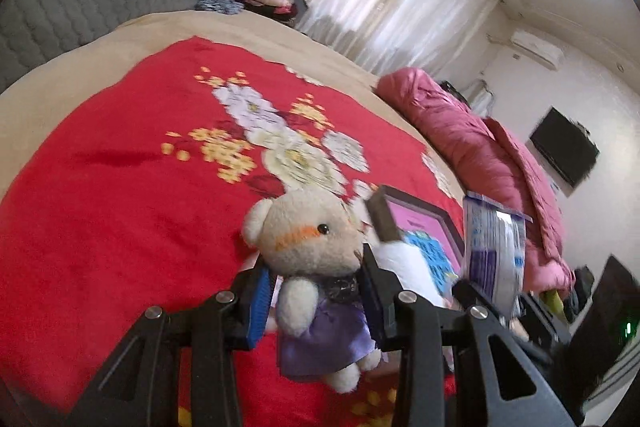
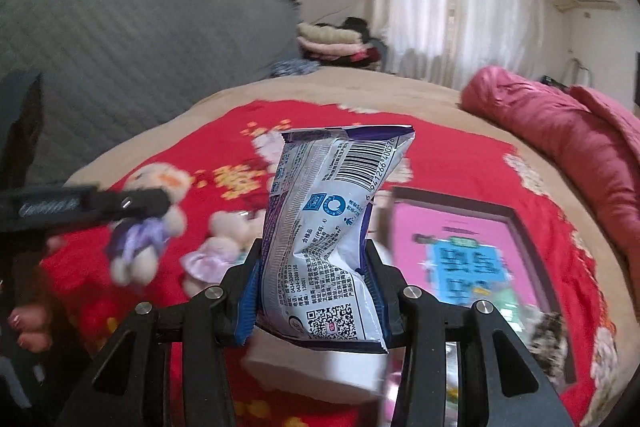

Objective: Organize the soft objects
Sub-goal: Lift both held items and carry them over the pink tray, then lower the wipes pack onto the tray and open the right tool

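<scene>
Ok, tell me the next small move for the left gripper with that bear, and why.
Probably carry it toward the open box and release it there. The left gripper is shut on the purple-dressed bear, which hangs clear of the red blanket, while the right gripper holds a tissue pack.

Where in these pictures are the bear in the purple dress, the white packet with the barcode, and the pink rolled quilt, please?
bear in the purple dress [image 1: 308,239], left wrist view, on its face.
white packet with the barcode [image 2: 324,227], right wrist view, on its printed middle.
pink rolled quilt [image 2: 560,123], right wrist view, on its upper roll.
</scene>
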`<state>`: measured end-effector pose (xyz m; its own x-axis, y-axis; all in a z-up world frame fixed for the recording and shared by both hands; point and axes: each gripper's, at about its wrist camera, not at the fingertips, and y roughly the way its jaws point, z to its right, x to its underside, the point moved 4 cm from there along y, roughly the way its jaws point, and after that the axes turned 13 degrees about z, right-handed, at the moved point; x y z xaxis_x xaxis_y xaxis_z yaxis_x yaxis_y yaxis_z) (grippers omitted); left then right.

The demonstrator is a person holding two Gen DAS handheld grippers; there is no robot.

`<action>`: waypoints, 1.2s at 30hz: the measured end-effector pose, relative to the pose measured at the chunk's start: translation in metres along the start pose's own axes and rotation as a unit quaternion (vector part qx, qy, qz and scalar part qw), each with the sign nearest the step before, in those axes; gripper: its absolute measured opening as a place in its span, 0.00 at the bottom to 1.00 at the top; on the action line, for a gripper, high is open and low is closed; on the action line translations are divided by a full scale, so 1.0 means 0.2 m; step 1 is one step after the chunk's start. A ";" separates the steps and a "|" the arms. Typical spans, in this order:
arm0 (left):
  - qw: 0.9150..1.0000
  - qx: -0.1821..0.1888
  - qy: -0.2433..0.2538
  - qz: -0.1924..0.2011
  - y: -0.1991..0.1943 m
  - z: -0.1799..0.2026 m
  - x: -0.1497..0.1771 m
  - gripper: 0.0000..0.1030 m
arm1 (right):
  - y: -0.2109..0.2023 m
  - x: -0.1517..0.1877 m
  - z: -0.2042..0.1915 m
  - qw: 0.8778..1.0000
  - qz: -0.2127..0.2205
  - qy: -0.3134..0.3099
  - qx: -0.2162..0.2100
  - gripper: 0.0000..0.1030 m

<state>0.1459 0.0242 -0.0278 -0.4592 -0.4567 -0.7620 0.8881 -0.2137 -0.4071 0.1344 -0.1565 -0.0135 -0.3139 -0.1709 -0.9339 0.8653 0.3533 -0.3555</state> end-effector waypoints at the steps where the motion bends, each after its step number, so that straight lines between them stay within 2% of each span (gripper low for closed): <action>1: 1.000 0.005 0.008 -0.003 -0.01 0.05 0.01 0.38 | -0.03 -0.01 0.04 1.000 0.005 0.006 0.011 0.46; 10: 0.995 0.039 0.083 -0.027 -0.04 0.48 0.17 0.38 | -0.25 -0.01 0.48 0.993 0.033 0.071 0.091 0.46; 18: 0.986 0.066 0.139 -0.067 0.07 0.81 0.36 0.38 | -0.37 0.10 0.80 0.982 0.022 0.110 0.150 0.46; 25: 0.976 0.069 0.178 -0.102 0.22 1.00 0.53 0.38 | -0.37 0.20 0.94 0.977 -0.003 0.135 0.163 0.46; 36: 0.972 0.061 0.193 -0.118 0.38 1.04 0.61 0.38 | -0.23 0.32 0.97 0.978 -0.053 0.143 0.145 0.46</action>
<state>0.1622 -0.2273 -0.0461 -0.6042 -0.0285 -0.7963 0.7420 -0.3843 -0.5493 0.1509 -0.3619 -0.0493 -0.4681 0.0873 -0.8793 0.8835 0.0657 -0.4638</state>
